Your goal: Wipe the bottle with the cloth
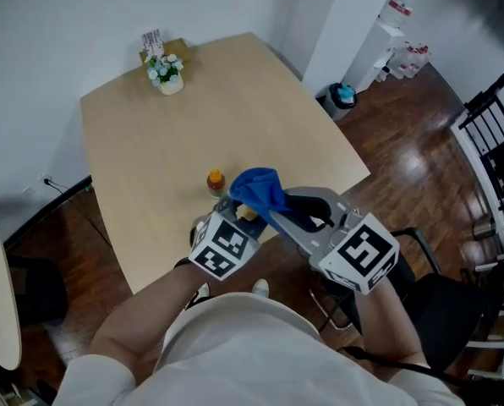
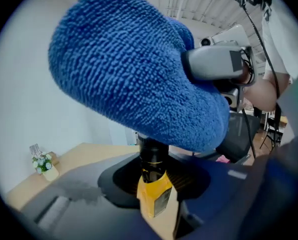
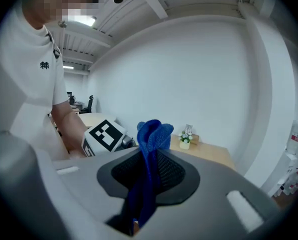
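Note:
A small bottle (image 1: 216, 181) with an orange cap, a dark neck and a yellow label (image 2: 152, 191) stands up between the jaws of my left gripper (image 1: 225, 206), which is shut on it over the table's near edge. My right gripper (image 1: 269, 212) is shut on a blue terry cloth (image 1: 259, 190). The cloth (image 2: 134, 74) lies against the bottle's top and hides the cap in the left gripper view. In the right gripper view the cloth (image 3: 151, 144) sticks up from the jaws of the right gripper (image 3: 144, 196), with the left gripper's marker cube (image 3: 105, 134) just behind it.
The light wooden table (image 1: 193, 117) carries a small flower pot (image 1: 166, 73) and a card holder (image 1: 155, 42) at its far corner. A black chair (image 1: 430, 269) is near my right arm. More black chairs (image 1: 497, 142), a bin (image 1: 343, 96) and a water dispenser (image 1: 387, 41) stand to the right.

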`<state>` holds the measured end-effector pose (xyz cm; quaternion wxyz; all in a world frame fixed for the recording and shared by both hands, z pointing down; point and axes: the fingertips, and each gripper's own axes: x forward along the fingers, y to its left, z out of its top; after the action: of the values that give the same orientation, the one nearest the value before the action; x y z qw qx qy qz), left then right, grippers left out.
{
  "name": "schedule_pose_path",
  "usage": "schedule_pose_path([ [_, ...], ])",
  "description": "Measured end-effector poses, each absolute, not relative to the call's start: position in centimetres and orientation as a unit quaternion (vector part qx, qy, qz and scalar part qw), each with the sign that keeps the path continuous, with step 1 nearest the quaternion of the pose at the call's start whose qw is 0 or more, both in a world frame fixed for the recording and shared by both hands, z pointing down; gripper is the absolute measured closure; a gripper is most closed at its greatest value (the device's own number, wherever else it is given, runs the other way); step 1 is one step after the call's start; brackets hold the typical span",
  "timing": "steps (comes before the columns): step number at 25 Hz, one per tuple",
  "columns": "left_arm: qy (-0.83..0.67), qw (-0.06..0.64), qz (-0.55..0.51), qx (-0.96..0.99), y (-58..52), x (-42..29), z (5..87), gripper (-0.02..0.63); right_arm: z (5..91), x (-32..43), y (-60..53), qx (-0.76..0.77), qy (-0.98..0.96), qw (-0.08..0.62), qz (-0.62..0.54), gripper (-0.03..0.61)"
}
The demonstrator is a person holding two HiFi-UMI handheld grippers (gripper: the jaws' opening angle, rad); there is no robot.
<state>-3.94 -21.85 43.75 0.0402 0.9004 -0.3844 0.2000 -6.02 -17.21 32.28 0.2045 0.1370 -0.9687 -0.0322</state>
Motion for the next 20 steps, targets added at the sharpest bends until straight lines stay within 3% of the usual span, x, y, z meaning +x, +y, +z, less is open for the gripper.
schedule_pose_path([
  [9,-0.372,0.032,0.193,0.907,-21.6,-5.5,42.2,0.463,32.4,-2.6,-20.1,0.212,-0.964,0.162,0.008,0.499],
  [20,-0.355,0.073,0.143,0.921,-23.7,-5.4,36.9,0.463,34.6,0.4,-21.0,0.262,-0.959,0.089,0.057,0.499],
])
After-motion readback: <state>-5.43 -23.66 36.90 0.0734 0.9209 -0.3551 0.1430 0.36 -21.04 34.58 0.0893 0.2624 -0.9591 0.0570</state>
